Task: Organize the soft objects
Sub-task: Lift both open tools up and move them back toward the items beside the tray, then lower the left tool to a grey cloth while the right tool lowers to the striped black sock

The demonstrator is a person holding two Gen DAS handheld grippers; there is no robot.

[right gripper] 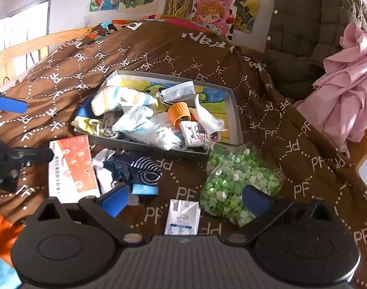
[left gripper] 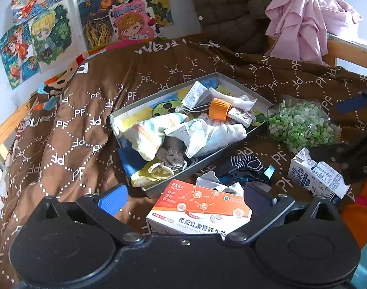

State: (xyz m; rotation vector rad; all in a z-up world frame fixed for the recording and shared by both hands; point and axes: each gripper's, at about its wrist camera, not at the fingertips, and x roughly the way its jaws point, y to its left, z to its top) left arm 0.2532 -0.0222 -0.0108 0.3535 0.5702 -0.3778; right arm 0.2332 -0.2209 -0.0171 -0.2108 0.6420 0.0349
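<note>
On the bed, centre of both frames: a shallow grey box (left gripper: 253,134) on the brown quilt (left gripper: 87,110), part-filled with soft pieces, with more lying loose outside its near wall.
Left claw (left gripper: 183,200): jaws wide apart, gripping nothing; an orange-and-white carton (left gripper: 200,212) lies in the gap below it.
Striped sock (left gripper: 243,165): lower centre of the left view, just past the carton and a little right of the left claw's midline, lying on the quilt beside a white cloth (left gripper: 207,181); close outside the box's near wall.
Sock, right view (right gripper: 144,172): lower centre-left, ahead of the right claw's left finger (right gripper: 113,201); its long axis runs roughly across the frame, dark toe toward the carton (right gripper: 72,166).
Right claw (right gripper: 183,202): jaws wide apart, nothing held; a small milk carton (right gripper: 182,216) sits directly in the gap.
Bag of green paper stars (right gripper: 231,185): right of the sock, partly behind the right finger (right gripper: 255,201), touching the box's near corner.
Which arm is nearer: my reading, both are close; the right claw needs a short shift to its left, the left claw must pass over the carton.
Likely next move: pick the sock and carry it over the near wall into the box.
Left view only: shows the right claw's blue finger at the right edge (left gripper: 351,103) and the milk carton side-on (left gripper: 318,175).
Right view only: the sock's blue cuff (right gripper: 144,190), and the white cloth's spread toward the carton (right gripper: 104,168).
Box contents: pale socks (left gripper: 149,132), a face mask (left gripper: 195,95), and an orange cap (left gripper: 219,109), which looks hard.
</note>
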